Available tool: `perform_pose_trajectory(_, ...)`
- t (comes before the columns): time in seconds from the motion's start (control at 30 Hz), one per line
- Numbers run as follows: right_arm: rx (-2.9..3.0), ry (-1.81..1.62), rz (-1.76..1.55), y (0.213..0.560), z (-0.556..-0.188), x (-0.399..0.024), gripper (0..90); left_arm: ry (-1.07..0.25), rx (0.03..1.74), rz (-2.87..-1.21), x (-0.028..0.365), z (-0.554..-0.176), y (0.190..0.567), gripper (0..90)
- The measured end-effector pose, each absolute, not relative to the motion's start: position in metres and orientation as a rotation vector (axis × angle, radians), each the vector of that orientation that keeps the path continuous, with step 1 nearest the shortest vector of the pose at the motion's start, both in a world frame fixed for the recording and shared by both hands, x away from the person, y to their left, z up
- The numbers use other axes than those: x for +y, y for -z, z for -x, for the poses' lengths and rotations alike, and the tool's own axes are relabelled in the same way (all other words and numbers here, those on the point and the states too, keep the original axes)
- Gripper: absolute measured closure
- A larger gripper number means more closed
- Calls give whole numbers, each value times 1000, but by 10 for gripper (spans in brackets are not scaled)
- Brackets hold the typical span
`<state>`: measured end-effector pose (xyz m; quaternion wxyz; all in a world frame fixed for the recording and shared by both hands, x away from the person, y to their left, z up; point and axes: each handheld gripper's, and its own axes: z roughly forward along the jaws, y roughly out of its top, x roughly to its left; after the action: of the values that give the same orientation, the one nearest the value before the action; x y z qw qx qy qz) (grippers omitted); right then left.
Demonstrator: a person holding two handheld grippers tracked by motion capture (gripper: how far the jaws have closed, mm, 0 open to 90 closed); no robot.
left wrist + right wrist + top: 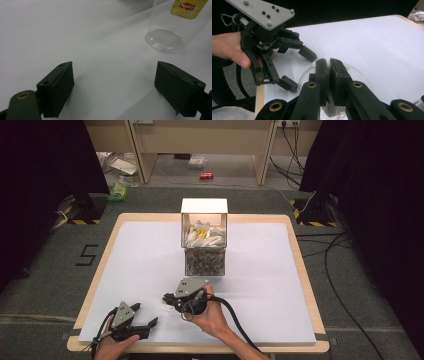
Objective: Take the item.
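Left gripper view: the left tongs (pixel 113 87) gape wide just short of a clear cup (pixel 172 27) standing on the white worktop (pixel 75 32). Over the cup, the right tongs (pixel 328 66) pinch its rim. A yellow teabag tag (pixel 188 8) hangs inside the cup.

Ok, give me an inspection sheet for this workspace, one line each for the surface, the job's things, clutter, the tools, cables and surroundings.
Surface: white sheet over a wooden table.
Job's things: clear plastic cup with a yellow tea-bag tag on its side; two-tier clear box, white sachets above, dark packets below.
Clutter: nothing seen on the sheet.
Tools: left tool open, facing the cup, apart from it; right tool shut over the cup's rim, seemingly pinching the rim.
Cables: black cable trailing from the right tool; floor cables at right.
Surroundings: dark curtains, red can and litter on the floor.
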<state>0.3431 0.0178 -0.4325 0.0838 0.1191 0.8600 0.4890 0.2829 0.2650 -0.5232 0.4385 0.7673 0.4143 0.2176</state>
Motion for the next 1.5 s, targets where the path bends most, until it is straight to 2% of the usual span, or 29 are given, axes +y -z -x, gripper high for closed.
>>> perform_pose_trajectory(0.43, 2555, -1461, -367, 428, -343, 14, 744, -541, 1030, -1907, 265, -283, 523, 151)
perform_pose_trajectory(0.63, 2493, -1479, -388, 414, -344, 4, 676, -541, 1029, -1908, 265, -283, 523, 151)
perform_pose_trajectory(0.93, 2397, -1478, -564, 408, -358, -36, 552, -541, 1029, -1908, 265, -283, 523, 151)
perform_pose_trajectory(1.5, 2293, -1438, -716, 415, -366, -84, 488, -541, 1029, -1907, 265, -283, 523, 151)
